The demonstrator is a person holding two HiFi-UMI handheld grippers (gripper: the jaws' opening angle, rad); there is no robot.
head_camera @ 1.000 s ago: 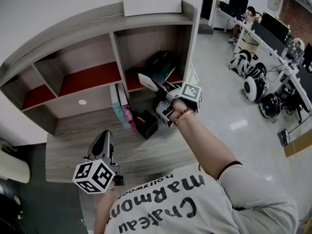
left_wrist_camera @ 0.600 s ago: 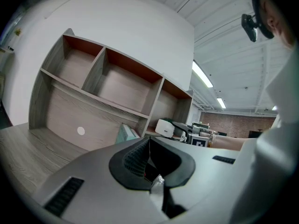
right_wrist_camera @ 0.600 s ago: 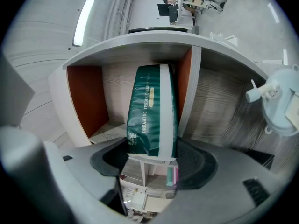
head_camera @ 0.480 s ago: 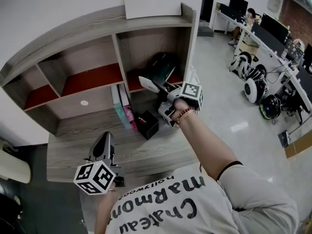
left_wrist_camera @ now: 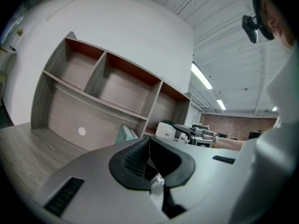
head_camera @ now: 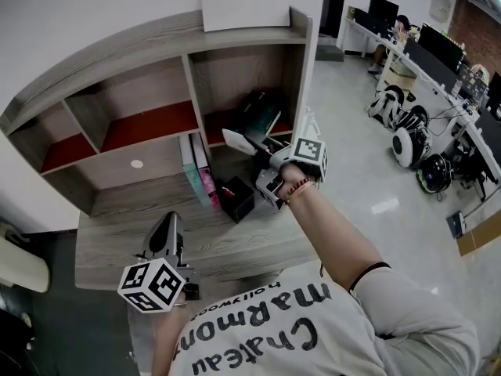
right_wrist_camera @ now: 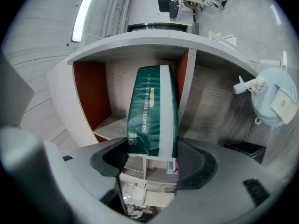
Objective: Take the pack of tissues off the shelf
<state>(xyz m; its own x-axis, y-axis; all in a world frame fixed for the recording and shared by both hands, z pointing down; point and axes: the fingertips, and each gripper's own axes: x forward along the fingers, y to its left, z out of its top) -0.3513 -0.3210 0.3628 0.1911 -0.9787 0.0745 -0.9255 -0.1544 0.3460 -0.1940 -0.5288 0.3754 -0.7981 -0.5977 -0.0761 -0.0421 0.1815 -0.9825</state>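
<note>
The right tongs (right_wrist_camera: 149,164) are closed at a medium width on the near end of the dark green, plastic-wrapped pack of tissues (right_wrist_camera: 152,111). One pad bears on its green face, the other on its white side. The pack's far end reaches into the upper right compartment of the grey wooden shelf unit (head_camera: 156,34), so it is not yet clear of the shelf.

Handling, as judged:
- The pack is probably light and soft, and it yields under pressure.
- The film wrap is smooth, so the pack may slide between the pads.
- The present hold, across the narrow sides near the end, is suitable. A hold nearer the middle would reduce sag.

The left tongs (left_wrist_camera: 148,146) are closed with nothing between them, and hang low over the grey wooden table (head_camera: 117,241), well apart from the shelf.

Surroundings and obstructions:
- The red-brown compartment walls flank the pack closely, and the right-hand divider stands just beside its white side. Withdraw straight along the pack's length.
- Upright teal and pink books (head_camera: 197,175) stand below the compartment.
- A small black box (head_camera: 235,200) lies on the table near the books, beneath the path of withdrawal.
</note>
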